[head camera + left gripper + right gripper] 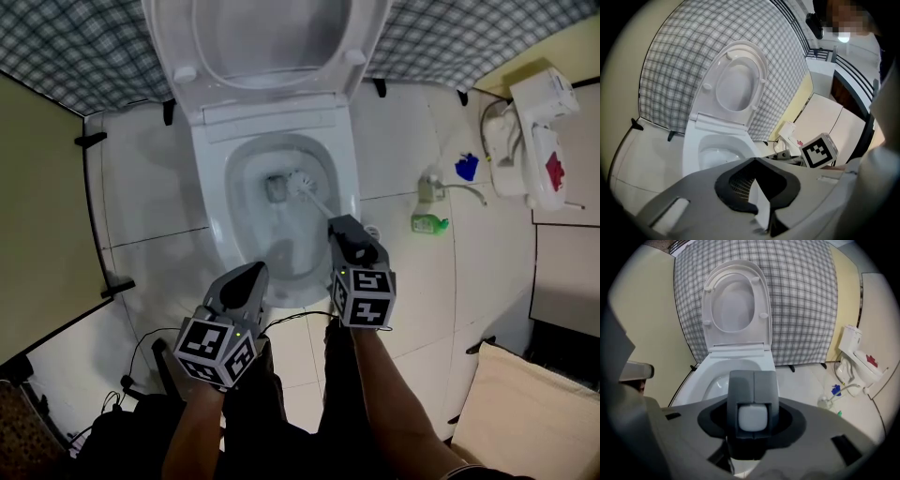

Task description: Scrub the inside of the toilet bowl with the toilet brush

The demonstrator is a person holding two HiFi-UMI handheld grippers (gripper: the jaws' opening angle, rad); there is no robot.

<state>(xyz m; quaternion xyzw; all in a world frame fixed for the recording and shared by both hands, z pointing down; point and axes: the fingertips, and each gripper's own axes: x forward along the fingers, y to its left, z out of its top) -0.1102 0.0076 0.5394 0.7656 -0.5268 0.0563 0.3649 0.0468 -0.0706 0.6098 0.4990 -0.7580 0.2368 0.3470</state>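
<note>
Clamps right gripper (343, 230) fingers on brush (302, 184) handle, bristles in bowl (210, 169) at centre. Holds left gripper (251, 276) fingers together, empty, lower left.

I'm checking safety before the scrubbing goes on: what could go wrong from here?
1. The right gripper grips the brush far from its head, so hard strokes could twist the handle loose.
2. The head sits low in the bowl, and fast strokes may splash over the rim.
3. The left gripper hangs close beside the handle and could get knocked.
</note>
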